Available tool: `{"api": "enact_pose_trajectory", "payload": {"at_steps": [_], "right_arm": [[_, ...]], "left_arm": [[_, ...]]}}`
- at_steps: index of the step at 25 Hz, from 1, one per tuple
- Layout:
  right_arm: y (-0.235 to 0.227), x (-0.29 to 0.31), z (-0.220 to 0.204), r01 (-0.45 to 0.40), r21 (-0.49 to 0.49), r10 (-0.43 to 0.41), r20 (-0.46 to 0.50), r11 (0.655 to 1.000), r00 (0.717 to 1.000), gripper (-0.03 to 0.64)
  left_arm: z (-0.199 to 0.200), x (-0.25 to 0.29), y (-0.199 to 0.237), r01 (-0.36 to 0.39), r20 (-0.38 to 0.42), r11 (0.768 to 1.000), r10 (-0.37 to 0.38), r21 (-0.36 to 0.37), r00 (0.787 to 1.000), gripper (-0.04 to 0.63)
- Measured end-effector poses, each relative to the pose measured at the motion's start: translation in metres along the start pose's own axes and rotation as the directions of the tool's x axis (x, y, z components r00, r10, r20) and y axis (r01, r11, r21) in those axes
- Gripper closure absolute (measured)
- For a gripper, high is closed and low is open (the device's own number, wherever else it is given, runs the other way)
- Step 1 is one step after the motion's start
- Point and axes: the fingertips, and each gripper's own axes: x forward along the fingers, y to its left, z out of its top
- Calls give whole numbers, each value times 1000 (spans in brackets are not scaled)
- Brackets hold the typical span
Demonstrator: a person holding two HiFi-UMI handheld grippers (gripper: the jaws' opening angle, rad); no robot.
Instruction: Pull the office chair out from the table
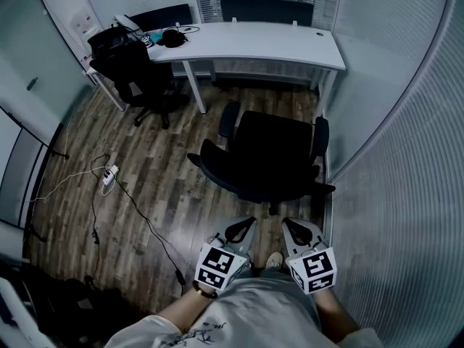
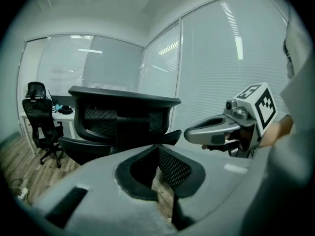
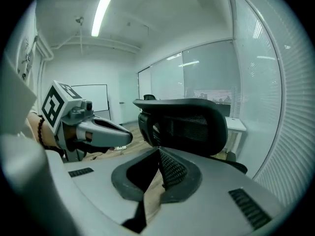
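Office chair [image 1: 272, 158] dead ahead: my left gripper [image 1: 245, 228] and right gripper [image 1: 293, 228] hang side by side, both with jaws pressed together on nothing, tips just short of its backrest [image 3: 187, 119]. That backrest turns its back to me, broad side spanning both tips, neither hand noticeably nearer. Beyond, open floor [image 1: 167, 187] parts the chair from the table [image 1: 275, 46], well clear of its edge.

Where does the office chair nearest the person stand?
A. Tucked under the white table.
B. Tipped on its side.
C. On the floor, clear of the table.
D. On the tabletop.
C: the office chair stands upright, with bare wooden floor between it and the white table.
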Motion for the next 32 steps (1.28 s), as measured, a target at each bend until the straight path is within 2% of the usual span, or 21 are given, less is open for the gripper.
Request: {"api": "enact_pose_trajectory", "payload": {"at_steps": [7, 13, 18, 32], "right_arm": [[-9, -4, 1, 13, 58, -13, -8, 998, 1000, 611], [-24, -7, 1, 17, 109, -17, 3, 994, 1000, 609], [-27, -4, 1, -14, 158, 13, 9, 987, 1000, 610], [-44, 3, 0, -11, 194, 11, 2, 981, 1000, 611]], "left_arm": [[6, 11, -18, 13, 43, 999, -11, -45, 999, 584], [8, 18, -18, -5, 23, 1000, 6, -17, 1000, 584], [15, 25, -14, -24, 45, 999, 26, -28, 999, 584], [25, 45, -16, -7, 51, 1000, 8, -20, 999, 584]]}}
